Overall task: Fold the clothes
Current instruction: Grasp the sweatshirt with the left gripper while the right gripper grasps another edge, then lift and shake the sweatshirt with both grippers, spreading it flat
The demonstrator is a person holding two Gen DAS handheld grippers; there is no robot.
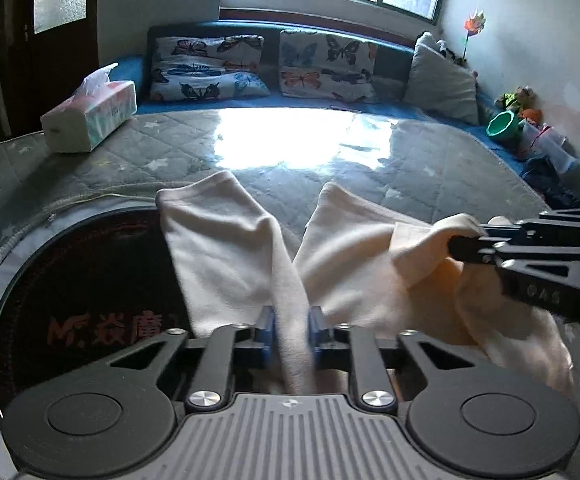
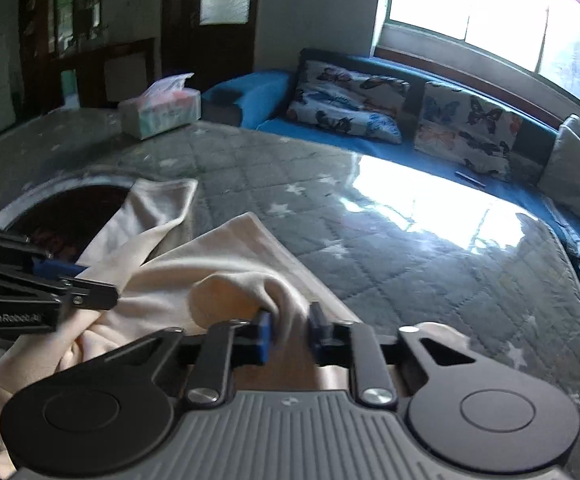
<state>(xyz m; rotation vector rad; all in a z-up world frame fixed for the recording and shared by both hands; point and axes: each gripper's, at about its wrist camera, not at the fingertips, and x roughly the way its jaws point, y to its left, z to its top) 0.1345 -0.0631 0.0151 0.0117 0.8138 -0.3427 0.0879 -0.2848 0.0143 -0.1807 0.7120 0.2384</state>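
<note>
A cream garment (image 1: 218, 248) with two leg-like parts lies on the grey quilted table cover (image 1: 102, 168). In the left wrist view my left gripper (image 1: 291, 336) is shut on a ridge of the cloth between its blue pads. My right gripper (image 1: 455, 246) comes in from the right and pinches a bunched corner of the same garment. The right wrist view shows the right gripper (image 2: 290, 336) shut on a raised fold of the garment (image 2: 226, 264). There the left gripper (image 2: 90, 284) is at the left edge, its tips on the cloth.
A dark round glass plate (image 1: 90, 280) lies under the garment's left part. A tissue box (image 1: 90, 116) stands at the table's far left. Behind are a blue sofa with butterfly cushions (image 1: 206, 68), a grey pillow (image 1: 441, 80) and a green cup (image 1: 503, 124) among toys.
</note>
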